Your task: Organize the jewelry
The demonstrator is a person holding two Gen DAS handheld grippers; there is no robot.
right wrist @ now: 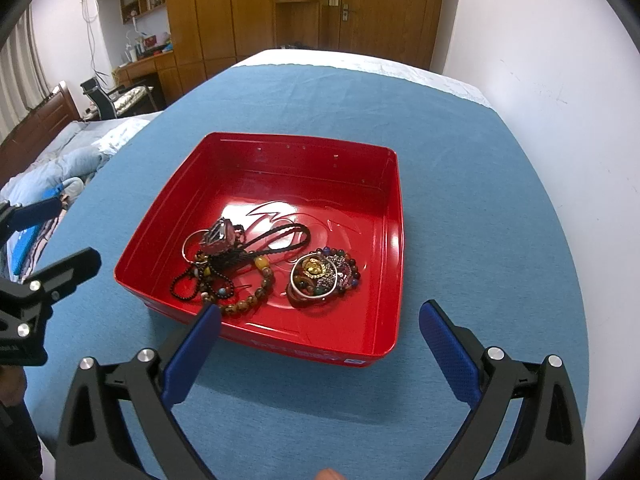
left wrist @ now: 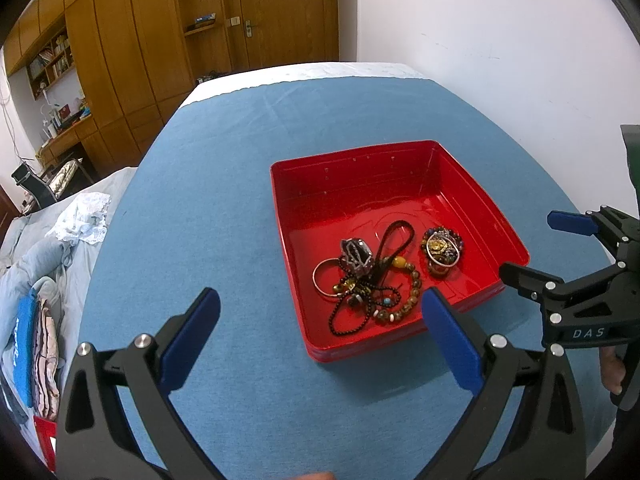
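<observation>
Red tray (right wrist: pixel 384 208) sits on the blue-covered counter (right wrist: pixel 480 168); all jewelry lies inside it toward its near wall. A tangled heap (right wrist: pixel 224 276) of bead strings, cord and bangle occupies the near-left part, a coiled bracelet cluster (right wrist: pixel 324 276) the near-right, apparently gathered for sorting. Left gripper (left wrist: pixel 320 328) and right gripper (right wrist: pixel 320 336) hover before the tray's near edge, jaws spread, empty. Legible marking: "DAS" on the right gripper body.
</observation>
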